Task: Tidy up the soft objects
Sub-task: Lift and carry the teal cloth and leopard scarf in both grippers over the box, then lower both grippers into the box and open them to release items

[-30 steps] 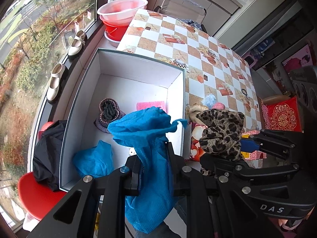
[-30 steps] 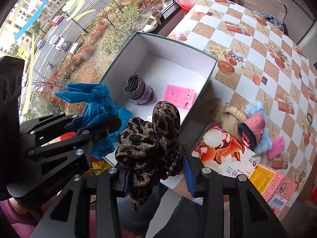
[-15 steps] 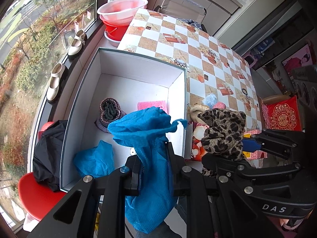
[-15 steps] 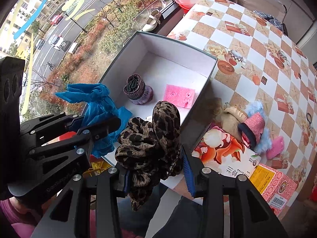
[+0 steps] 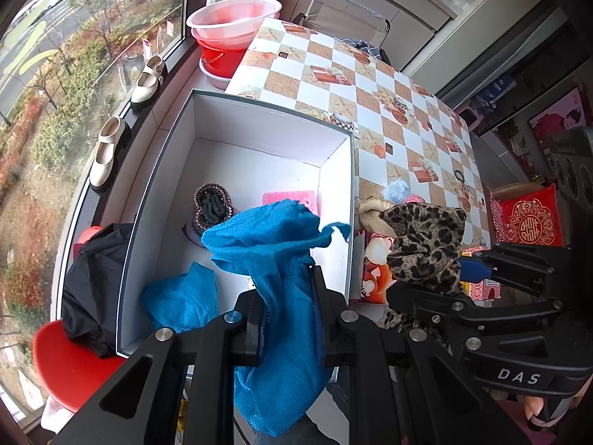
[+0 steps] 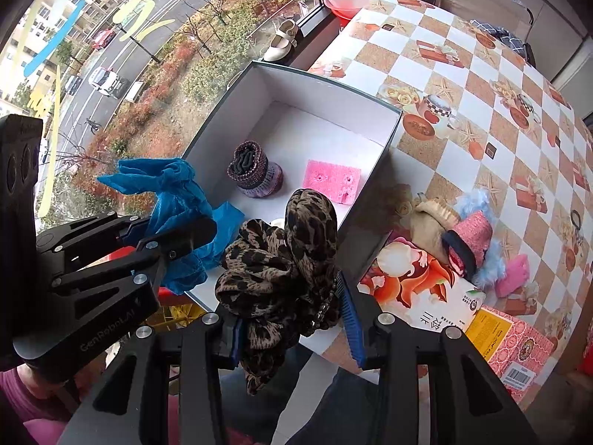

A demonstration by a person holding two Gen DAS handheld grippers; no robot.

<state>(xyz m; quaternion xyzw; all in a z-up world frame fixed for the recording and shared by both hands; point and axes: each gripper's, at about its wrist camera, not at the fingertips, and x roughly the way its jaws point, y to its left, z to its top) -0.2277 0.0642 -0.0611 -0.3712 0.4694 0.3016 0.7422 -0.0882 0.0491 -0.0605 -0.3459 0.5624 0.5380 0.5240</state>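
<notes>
My left gripper (image 5: 287, 289) is shut on a blue mesh cloth (image 5: 274, 244) held above the near end of a white open box (image 5: 259, 144). My right gripper (image 6: 292, 307) is shut on a leopard-print cloth (image 6: 281, 256), held just right of the left one, over the box's near right corner. Inside the box lie a purple knitted roll (image 6: 254, 170), a pink sponge (image 6: 331, 181) and another blue cloth (image 5: 181, 300). On the table right of the box sit a beige plush (image 6: 430, 218), a pink and blue fuzzy item (image 6: 470, 241) and a small pink soft piece (image 6: 515, 274).
The checkered table (image 5: 370, 85) stretches away behind the box. An illustrated carton (image 6: 418, 289) and a pink printed box (image 6: 515, 341) lie at the near right. A black garment (image 5: 92, 278) on a red stool (image 5: 74, 363), two shoes (image 5: 107, 155) and red basins (image 5: 229, 29) stand by the window at left.
Both grippers have stayed almost still with their cloths. The view has shifted very slightly; nothing was let go or picked up.
</notes>
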